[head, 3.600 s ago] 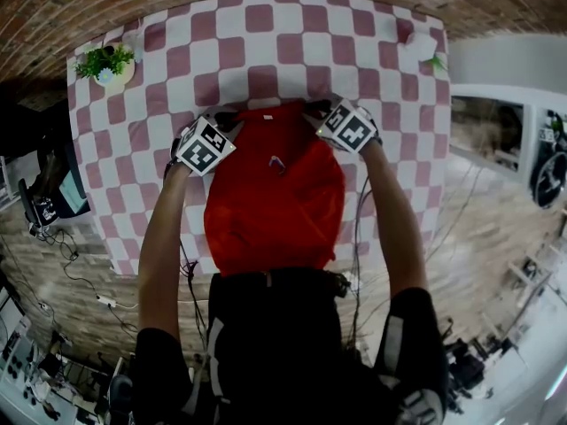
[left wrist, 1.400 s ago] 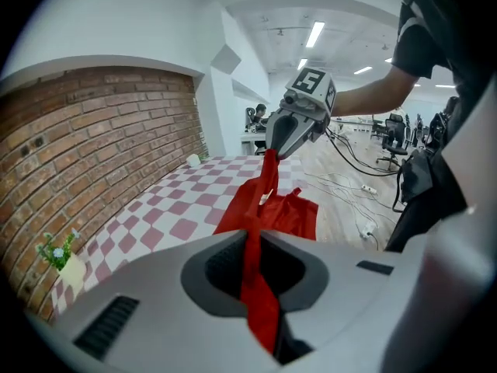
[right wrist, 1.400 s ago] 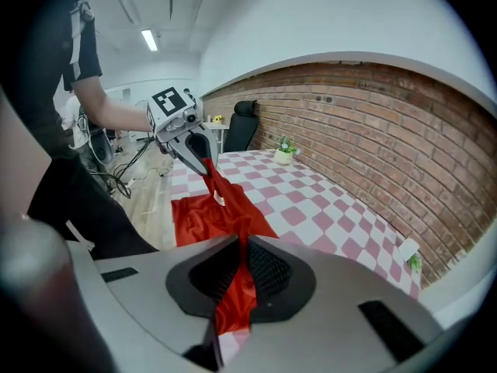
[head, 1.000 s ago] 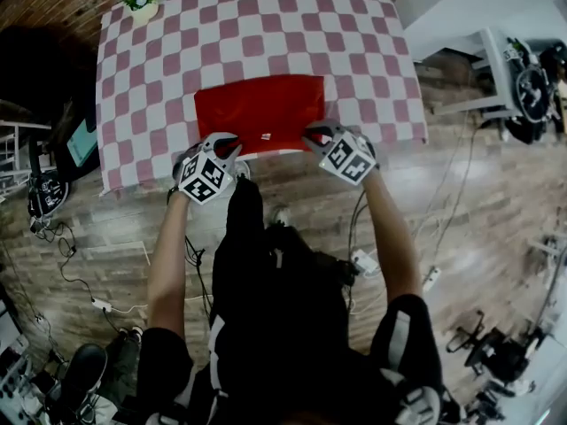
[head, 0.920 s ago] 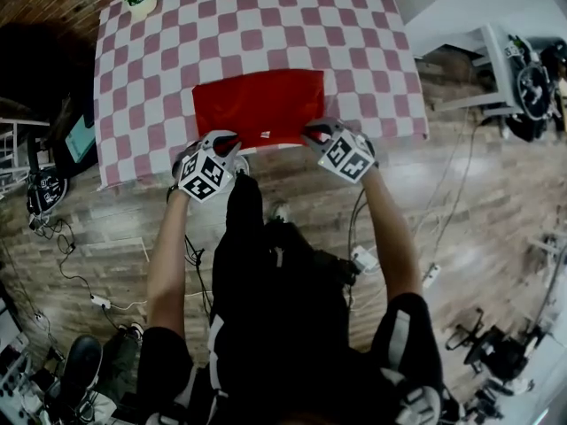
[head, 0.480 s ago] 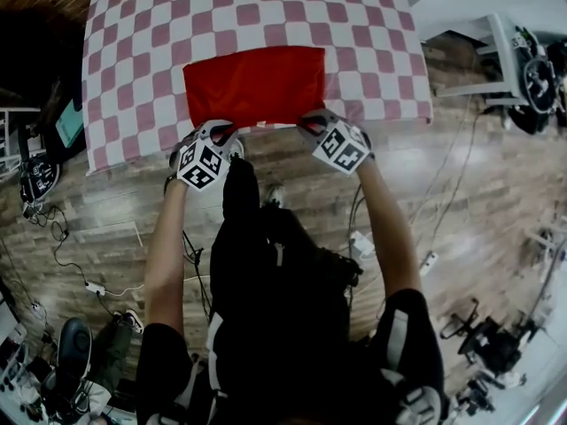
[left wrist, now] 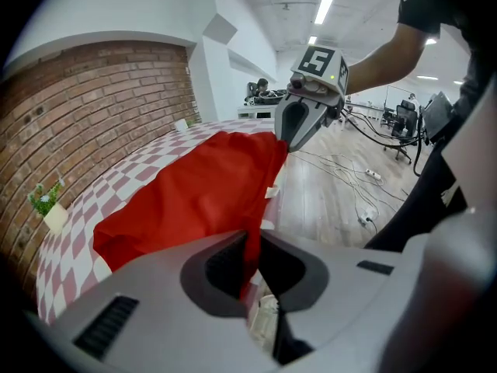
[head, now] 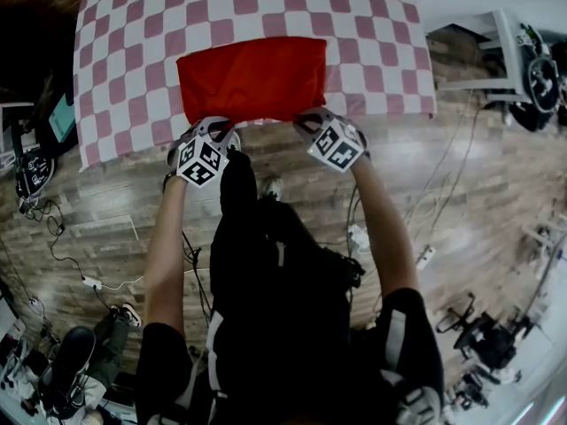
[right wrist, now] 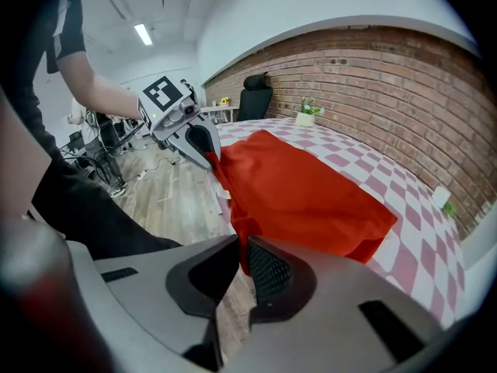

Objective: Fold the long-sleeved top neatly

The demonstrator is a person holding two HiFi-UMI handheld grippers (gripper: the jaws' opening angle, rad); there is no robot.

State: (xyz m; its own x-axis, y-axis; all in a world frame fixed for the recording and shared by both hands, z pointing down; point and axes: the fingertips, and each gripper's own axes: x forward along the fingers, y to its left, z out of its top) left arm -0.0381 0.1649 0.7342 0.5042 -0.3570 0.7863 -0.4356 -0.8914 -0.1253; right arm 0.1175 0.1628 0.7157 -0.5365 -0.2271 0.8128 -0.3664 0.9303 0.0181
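The left tongs (head: 216, 129) and right tongs (head: 309, 120) each pinch a near corner of the red long-sleeved top (head: 252, 78), which lies folded on the checked desk (head: 381, 25), its near edge held at the desk's front; any pull toward the person could drag it off; an uneven release would skew the fold.

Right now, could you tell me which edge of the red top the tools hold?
The near edge of the red top, at the front of the checked cloth: the left tool and right tool each pinch one corner; the other three lie free.
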